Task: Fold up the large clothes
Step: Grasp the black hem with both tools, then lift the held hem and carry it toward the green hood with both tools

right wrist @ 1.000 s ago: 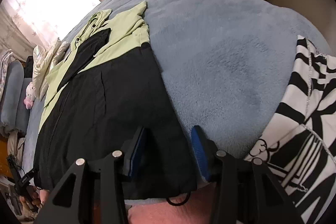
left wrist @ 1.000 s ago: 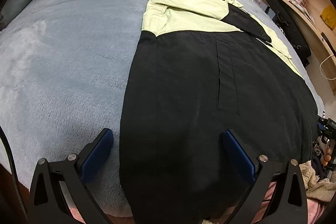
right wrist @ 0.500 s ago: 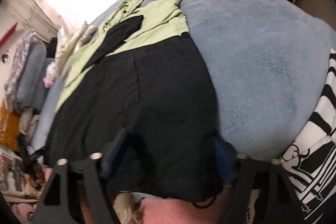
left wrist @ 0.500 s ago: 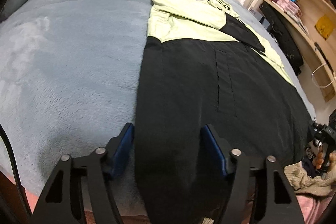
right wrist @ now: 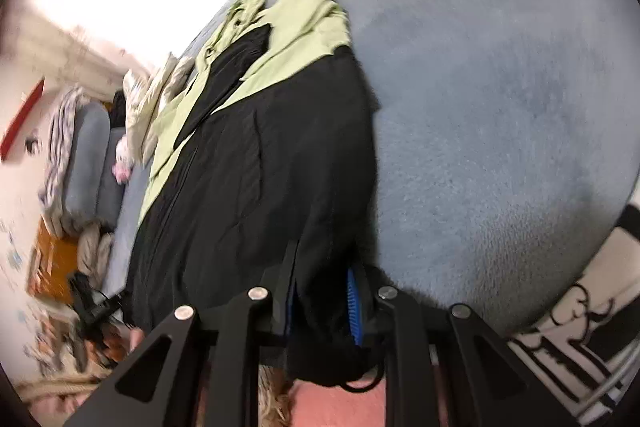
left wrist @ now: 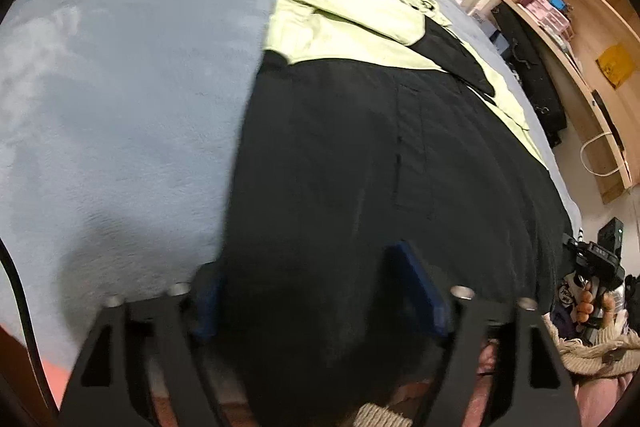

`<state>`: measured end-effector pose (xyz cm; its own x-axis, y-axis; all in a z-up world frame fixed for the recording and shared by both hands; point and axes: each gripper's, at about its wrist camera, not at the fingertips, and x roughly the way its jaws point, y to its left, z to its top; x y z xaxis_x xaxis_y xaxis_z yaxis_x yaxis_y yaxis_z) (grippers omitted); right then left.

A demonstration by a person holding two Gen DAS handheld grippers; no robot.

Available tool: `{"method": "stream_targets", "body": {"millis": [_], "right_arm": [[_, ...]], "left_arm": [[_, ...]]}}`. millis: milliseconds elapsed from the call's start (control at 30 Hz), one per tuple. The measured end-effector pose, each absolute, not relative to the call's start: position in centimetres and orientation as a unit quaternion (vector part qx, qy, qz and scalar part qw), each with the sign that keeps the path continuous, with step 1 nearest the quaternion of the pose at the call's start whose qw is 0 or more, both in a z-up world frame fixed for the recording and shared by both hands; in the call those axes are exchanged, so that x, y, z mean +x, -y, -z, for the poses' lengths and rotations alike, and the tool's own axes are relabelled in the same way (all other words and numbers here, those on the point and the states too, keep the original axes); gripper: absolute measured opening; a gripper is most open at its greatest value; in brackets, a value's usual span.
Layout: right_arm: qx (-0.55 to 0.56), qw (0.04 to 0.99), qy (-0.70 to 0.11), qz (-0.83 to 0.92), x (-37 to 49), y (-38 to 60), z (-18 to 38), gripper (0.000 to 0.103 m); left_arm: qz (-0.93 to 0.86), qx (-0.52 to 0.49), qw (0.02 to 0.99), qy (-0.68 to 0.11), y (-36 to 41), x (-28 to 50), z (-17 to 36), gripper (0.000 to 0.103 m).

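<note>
**Both tongs at the jacket hem**

A black and pale green fabric jacket (left wrist: 360, 147) lies flat on the grey-blue fleece blanket (left wrist: 120, 107), stretching away ahead of both tongs. The left gripper (left wrist: 316, 291) straddles the hem, jaws apart. The right gripper (right wrist: 320, 303) pinches the hem corner.

The left gripper (left wrist: 320, 291) has a matte black frame with triangular cut-outs in its two arms, round silver screw heads along the top of each arm, and fingers faced with dark blue pads (left wrist: 420, 287). The right gripper (right wrist: 322, 307) is built the same way: black arms with triangular openings, four silver screws, and bright blue ribbed pads (right wrist: 354, 307) on the inner faces. A thin black cable loops below its fingers.
</note>
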<state>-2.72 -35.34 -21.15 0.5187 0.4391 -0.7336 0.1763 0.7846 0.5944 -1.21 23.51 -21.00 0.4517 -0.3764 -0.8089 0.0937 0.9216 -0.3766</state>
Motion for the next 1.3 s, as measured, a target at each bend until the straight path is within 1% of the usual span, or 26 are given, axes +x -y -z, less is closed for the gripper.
{"method": "stream_targets", "body": {"millis": [67, 100, 133, 167, 200, 300, 433, 533, 767, 867, 1033, 1200, 1300], "right_arm": [[0.312, 0.814, -0.485, -0.076, -2.5, 35.1, 21.2, 0.020], [0.306, 0.816, -0.485, -0.073, -2.4, 34.8, 21.1, 0.020], [0.303, 0.817, -0.485, -0.072, -2.4, 34.8, 21.0, 0.020], [0.301, 0.818, -0.485, -0.072, -2.3, 34.7, 21.0, 0.020], [0.305, 0.817, -0.485, -0.072, -2.3, 34.8, 21.0, 0.020], [0.326, 0.813, -0.477, -0.072, -2.6, 35.2, 21.3, 0.020], [0.305, 0.829, -0.465, -0.058, -3.0, 34.6, 20.5, 0.013], [0.284, 0.846, -0.448, -0.047, -3.5, 33.8, 18.5, 0.011], [0.294, 0.874, -0.382, -0.064, -5.0, 33.5, 13.1, 0.010], [0.294, 0.881, -0.364, -0.079, -6.0, 33.0, 10.9, 0.010], [0.297, 0.884, -0.346, -0.102, -7.4, 33.0, 7.6, 0.010], [0.343, 0.876, -0.321, -0.107, -7.5, 34.6, 5.1, 0.010], [0.384, 0.865, -0.308, -0.099, -6.3, 35.8, 4.9, 0.010]], "left_arm": [[0.129, -0.107, 0.848, -0.503, -21.9, -1.0, 21.0, 0.091], [0.121, -0.084, 0.853, -0.500, -20.9, -0.9, 20.9, 0.087], [0.120, -0.073, 0.856, -0.497, -20.4, -0.9, 20.8, 0.079], [0.120, -0.064, 0.861, -0.489, -19.8, -0.9, 20.4, 0.045], [0.120, -0.068, 0.863, -0.487, -19.6, -0.8, 20.1, 0.007], [0.099, -0.100, 0.858, -0.495, -19.7, 0.0, 19.9, 0.003], [0.071, -0.111, 0.863, -0.487, -19.6, -0.4, 19.2, 0.001], [0.062, -0.142, 0.871, -0.465, -20.1, -1.4, 17.2, 0.000], [0.105, -0.177, 0.889, -0.410, -20.0, -4.0, 11.6, 0.000], [0.122, -0.184, 0.892, -0.395, -19.9, -5.4, 9.5, 0.000], [0.136, -0.230, 0.887, -0.376, -22.0, -7.3, 6.8, 0.000], [0.122, -0.286, 0.869, -0.385, -24.9, -7.2, 6.6, 0.001], [0.104, -0.320, 0.859, -0.386, -26.9, -5.0, 6.8, 0.001]]}}
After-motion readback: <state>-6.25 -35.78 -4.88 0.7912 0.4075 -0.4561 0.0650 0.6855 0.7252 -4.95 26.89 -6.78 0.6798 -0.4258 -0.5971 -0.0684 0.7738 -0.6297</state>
